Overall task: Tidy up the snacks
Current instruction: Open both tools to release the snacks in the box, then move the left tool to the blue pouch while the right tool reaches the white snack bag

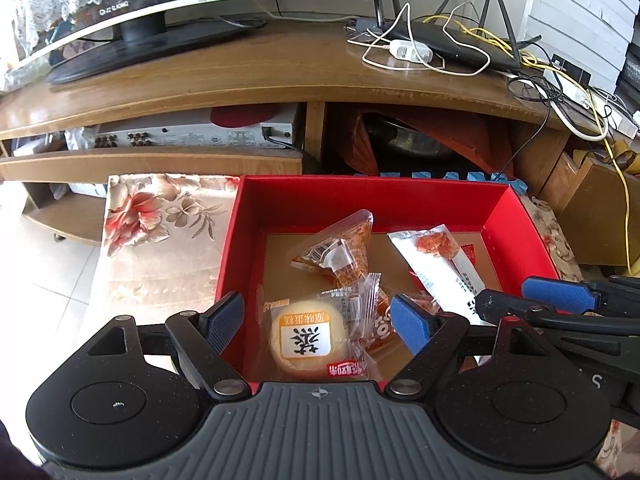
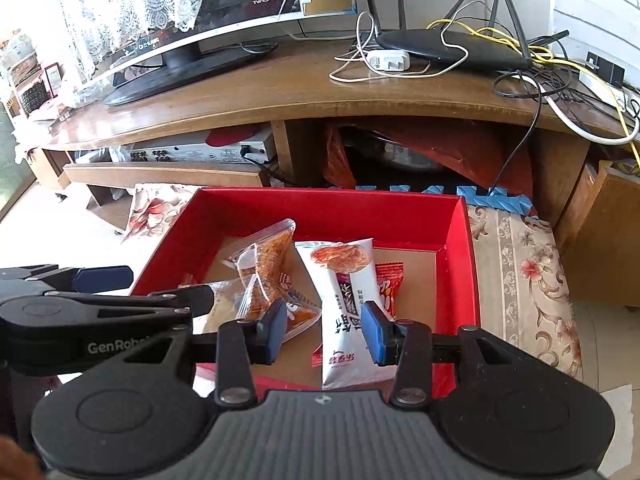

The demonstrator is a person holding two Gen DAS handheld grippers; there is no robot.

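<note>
A red box [image 1: 360,200] [image 2: 460,264] holds several wrapped snacks. A round yellow cake in clear wrap [image 1: 308,338] lies at its near edge, between the fingers of my open left gripper [image 1: 318,320]. An orange snack pack [image 1: 340,248] [image 2: 264,264] lies behind it. A white packet [image 1: 440,264] [image 2: 346,308] lies to the right, with my open right gripper [image 2: 326,330] over its near end. A small red packet [image 2: 388,284] lies beside it. Neither gripper holds anything. The right gripper also shows in the left wrist view [image 1: 540,300].
The box sits on a floral cloth [image 1: 160,232] [image 2: 524,280]. Behind stands a wooden TV stand [image 1: 260,76] with a TV [image 1: 140,12], a router [image 2: 452,50] and tangled cables. White tile floor lies at left.
</note>
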